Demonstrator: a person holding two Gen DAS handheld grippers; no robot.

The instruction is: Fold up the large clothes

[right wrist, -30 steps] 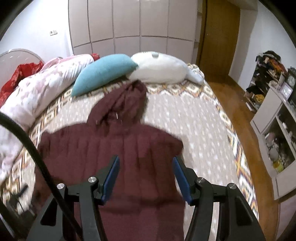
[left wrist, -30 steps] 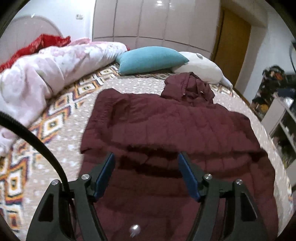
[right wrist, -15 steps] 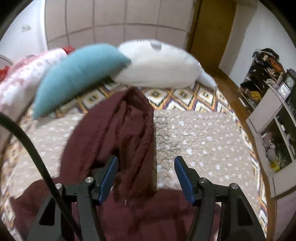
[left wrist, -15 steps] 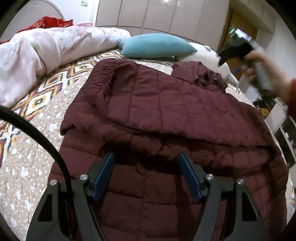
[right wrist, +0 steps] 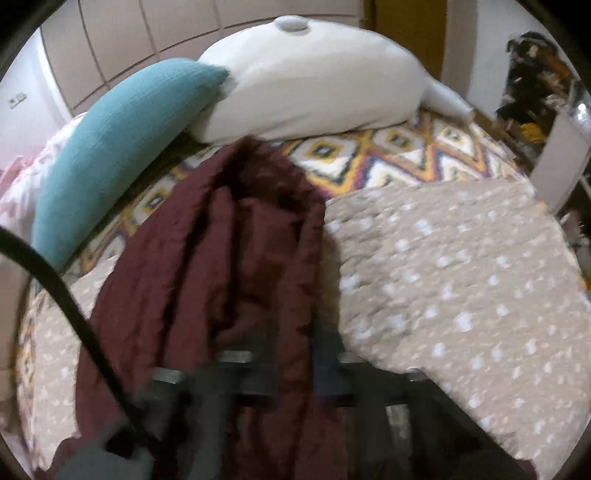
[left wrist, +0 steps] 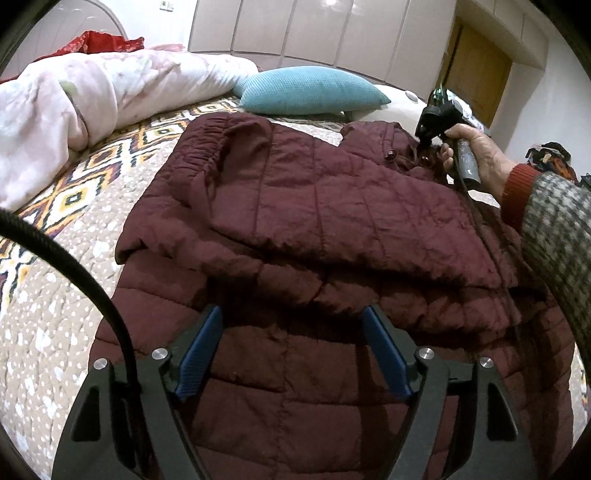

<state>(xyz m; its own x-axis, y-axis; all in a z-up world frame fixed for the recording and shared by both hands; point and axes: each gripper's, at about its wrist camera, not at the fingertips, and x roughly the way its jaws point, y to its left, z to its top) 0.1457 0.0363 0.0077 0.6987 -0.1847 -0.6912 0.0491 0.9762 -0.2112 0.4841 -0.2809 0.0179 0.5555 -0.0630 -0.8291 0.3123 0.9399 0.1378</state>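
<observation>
Left wrist view: my left gripper [left wrist: 291, 345] hangs wide open above the maroon quilted hooded jacket [left wrist: 314, 229] spread on the patterned bed quilt [left wrist: 48, 295], while my right gripper [left wrist: 432, 123], grip state indeterminable, works at the hood [right wrist: 236, 236], presumably for folding.

Pale panelled wardrobe doors [left wrist: 332, 33] line the far wall beside a wooden door [left wrist: 480, 88].

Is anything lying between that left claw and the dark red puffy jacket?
Nothing visible. The left gripper hangs open directly over the maroon quilted jacket, with only air between them.
</observation>
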